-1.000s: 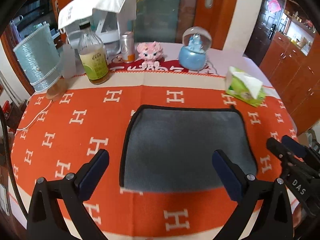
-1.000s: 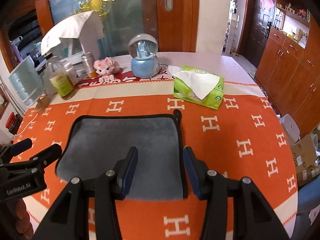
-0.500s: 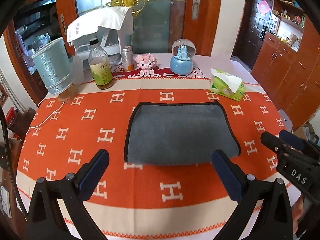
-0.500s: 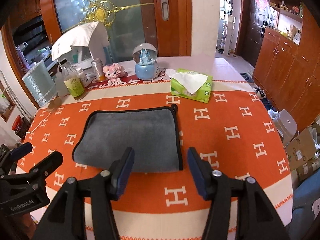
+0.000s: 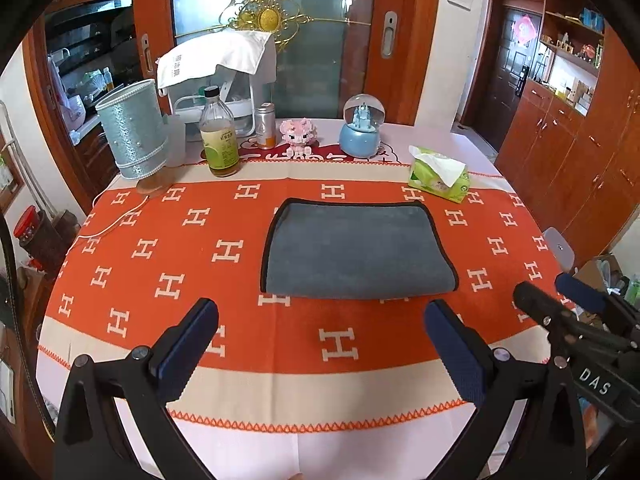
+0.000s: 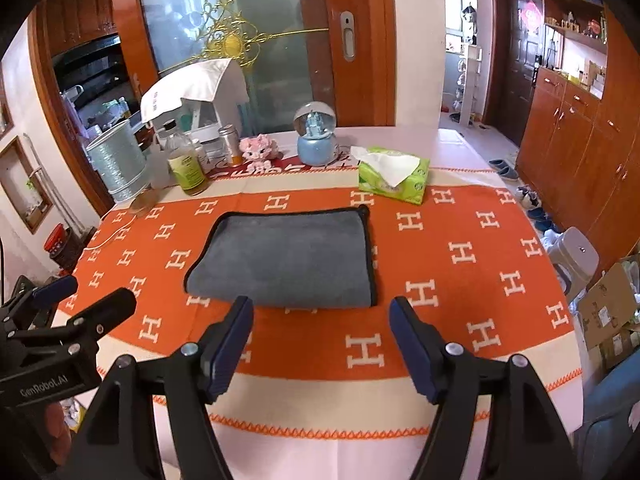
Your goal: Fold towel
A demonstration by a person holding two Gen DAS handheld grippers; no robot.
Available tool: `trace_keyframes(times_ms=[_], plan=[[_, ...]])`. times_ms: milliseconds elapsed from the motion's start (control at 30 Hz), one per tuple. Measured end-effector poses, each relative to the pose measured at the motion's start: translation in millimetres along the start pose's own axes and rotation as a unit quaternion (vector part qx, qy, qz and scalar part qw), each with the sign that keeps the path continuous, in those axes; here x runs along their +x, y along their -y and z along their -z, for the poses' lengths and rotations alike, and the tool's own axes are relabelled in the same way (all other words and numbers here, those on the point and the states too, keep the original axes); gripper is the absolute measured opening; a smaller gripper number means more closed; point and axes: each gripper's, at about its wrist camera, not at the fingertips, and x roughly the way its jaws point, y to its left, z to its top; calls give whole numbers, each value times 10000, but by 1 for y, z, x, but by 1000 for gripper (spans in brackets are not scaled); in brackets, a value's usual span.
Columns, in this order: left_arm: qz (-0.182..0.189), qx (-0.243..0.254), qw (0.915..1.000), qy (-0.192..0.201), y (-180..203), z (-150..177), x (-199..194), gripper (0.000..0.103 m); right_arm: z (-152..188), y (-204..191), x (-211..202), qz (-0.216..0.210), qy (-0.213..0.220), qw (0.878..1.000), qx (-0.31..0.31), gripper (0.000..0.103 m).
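Note:
A grey towel with black trim point(image 5: 352, 252) lies folded flat on the orange tablecloth point(image 5: 160, 264); it also shows in the right wrist view point(image 6: 286, 258). My left gripper point(image 5: 320, 334) is open and empty, held above the table's near edge, short of the towel. My right gripper point(image 6: 322, 330) is open and empty, also back from the towel's near edge. The right gripper shows at the right of the left wrist view point(image 5: 560, 300). The left gripper shows at the left of the right wrist view point(image 6: 80, 300).
At the table's far side stand a green tissue pack point(image 5: 438, 174), a blue snow globe point(image 5: 362, 128), a pink toy point(image 5: 298, 132), a can point(image 5: 265, 130), a bottle point(image 5: 218, 136) and a teal lamp point(image 5: 134, 130). A white stool point(image 6: 574, 252) stands right of the table.
Both grippers have pulled back and up from the towel toward the table's near edge. The right gripper's jaws have opened wider. The towel has stayed in place.

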Motion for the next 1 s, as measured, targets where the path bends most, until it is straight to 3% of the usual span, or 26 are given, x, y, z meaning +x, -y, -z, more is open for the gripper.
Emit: trace_keyframes(times_ms=[500,767,1000], plan=[[145,288,9995,-72,32,43,-33,102,35,6,-33,-166,-109,9994,275,71],[47,286,9995,-118,39,49,-33,102,46,14,-31,-68,-268,9989,374,71],[-46,301,9995,21,42,51,-40,102,49,10,-41,193,-79,9996,208,71]])
